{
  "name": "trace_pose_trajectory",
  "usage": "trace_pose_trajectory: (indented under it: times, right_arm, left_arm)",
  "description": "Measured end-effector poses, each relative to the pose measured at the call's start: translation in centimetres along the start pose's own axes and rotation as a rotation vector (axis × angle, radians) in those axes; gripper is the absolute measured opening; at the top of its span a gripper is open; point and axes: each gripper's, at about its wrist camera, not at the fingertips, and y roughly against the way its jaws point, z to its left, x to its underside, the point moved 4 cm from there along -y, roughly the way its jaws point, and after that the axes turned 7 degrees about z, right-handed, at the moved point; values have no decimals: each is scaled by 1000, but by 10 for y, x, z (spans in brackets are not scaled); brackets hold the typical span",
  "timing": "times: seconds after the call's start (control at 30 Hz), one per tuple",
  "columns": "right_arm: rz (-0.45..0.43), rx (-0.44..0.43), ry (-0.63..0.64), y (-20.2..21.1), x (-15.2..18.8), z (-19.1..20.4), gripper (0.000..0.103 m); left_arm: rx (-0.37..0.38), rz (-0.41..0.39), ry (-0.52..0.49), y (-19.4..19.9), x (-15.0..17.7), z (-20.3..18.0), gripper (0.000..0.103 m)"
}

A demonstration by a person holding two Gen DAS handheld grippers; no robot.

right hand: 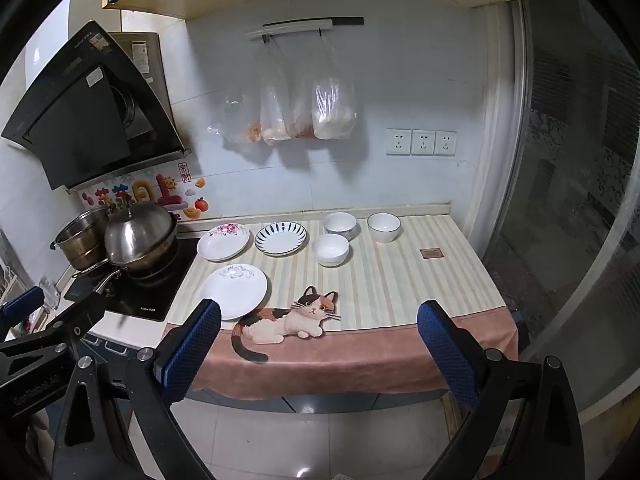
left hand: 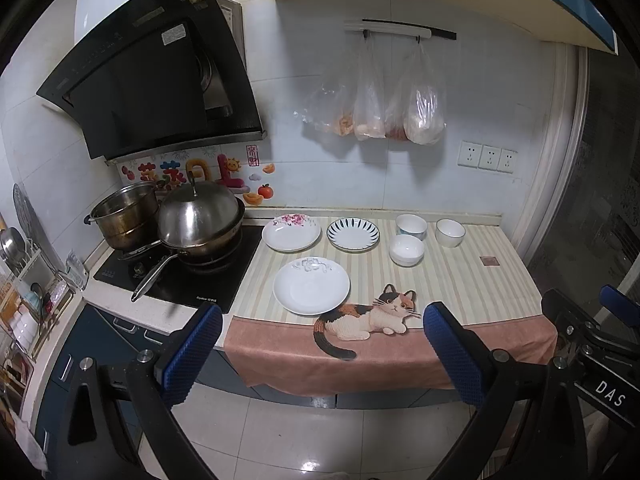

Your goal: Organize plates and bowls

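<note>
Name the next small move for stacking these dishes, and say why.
Probably bring the left claw forward toward the near white plate. Both claws are open, empty and short of the counter; the right claw is no closer. Three plates and three bowls lie separate on the striped mat, and this plate is nearest.

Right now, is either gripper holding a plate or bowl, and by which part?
Nothing is held. The left gripper and right gripper both stand open, short of the counter; the plates and bowls sit untouched on the striped mat.
</note>
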Motion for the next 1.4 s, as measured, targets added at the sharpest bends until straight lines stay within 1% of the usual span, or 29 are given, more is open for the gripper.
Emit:
trace_pose_trajectory:
  times: [0.5,0.87,1.0,1.4]
  right_arm:
    - [0,10,1,-1,-7,1,101]
    - [-24,8,-2,5,-15,-5,101]
    - [-23,6,-2,5,-14,-7,101]
    - [-29,6,0,9,-14,-6,101]
  left_arm:
    - [4,-4,1,2,-6,0,103]
    - [5,-7,2,2,-11,-3,103]
    - [1,5,-4,1,-9,-6,103]
    - [-4,-8,5,3,-4,-4,103]
